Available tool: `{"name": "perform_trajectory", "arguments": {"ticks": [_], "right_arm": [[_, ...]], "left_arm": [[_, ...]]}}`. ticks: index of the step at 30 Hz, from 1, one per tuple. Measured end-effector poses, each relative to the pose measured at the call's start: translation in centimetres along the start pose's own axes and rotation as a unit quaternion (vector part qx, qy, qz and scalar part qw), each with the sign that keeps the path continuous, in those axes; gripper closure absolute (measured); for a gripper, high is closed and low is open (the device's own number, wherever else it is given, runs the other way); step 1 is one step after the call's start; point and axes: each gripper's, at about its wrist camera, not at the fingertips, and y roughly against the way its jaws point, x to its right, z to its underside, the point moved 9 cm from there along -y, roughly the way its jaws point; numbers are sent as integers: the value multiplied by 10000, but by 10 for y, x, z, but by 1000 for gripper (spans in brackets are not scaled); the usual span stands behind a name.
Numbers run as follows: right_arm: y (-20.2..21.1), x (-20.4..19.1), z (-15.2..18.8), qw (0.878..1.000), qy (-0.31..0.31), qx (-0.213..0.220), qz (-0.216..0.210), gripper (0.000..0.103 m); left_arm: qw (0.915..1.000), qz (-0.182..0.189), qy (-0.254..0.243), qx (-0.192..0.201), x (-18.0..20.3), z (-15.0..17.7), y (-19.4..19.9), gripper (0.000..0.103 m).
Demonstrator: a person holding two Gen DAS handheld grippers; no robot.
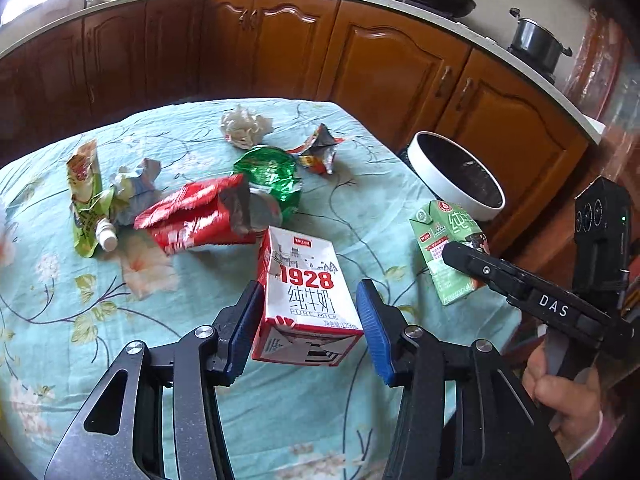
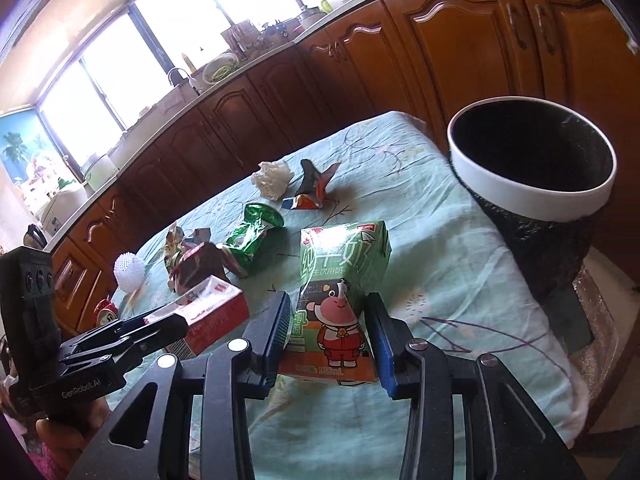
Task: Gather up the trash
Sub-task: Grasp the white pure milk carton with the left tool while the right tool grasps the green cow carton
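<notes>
A red and white milk carton (image 1: 308,300) marked 1928 sits between the blue pads of my left gripper (image 1: 310,292), which is shut on it above the teal tablecloth. In the right wrist view the same carton (image 2: 216,308) shows at the left in that gripper's black fingers. My right gripper (image 2: 328,304) is shut on a green milk carton (image 2: 340,276) with a cartoon cow, held upright. The left wrist view shows this green carton (image 1: 444,248) at the right, partly behind a black finger. A white-rimmed bin (image 2: 528,206) with a black liner stands past the table's right edge.
Loose trash lies further back on the tablecloth (image 1: 120,320): a red snack bag (image 1: 192,216), a green foil wrapper (image 1: 272,176), a crumpled tissue (image 1: 244,126), a small torn wrapper (image 1: 320,150) and a green pouch (image 1: 86,196). Brown kitchen cabinets (image 1: 384,64) stand behind.
</notes>
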Motion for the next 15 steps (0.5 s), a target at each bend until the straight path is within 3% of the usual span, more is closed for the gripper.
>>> {"name": "perform_trajectory", "arguments": {"ticks": [1,2,11,15], "right_arm": [[4,6,-2,10000,-42,42,26,64],[7,10,-5,9999,-72,83,58,64],[20,36,-10,9993,-281,213,114,64],[25,43,-10,9991,-352,234,88,63]], "left_arm": [[10000,22,-54,7,6,-2,-1,80],[9999,50,-99,-41,11,-3,-5,95],[9990,297,-203,-269,30,-3,-26,96],[9979,211,-440,-425,33,1,-32,73]]}}
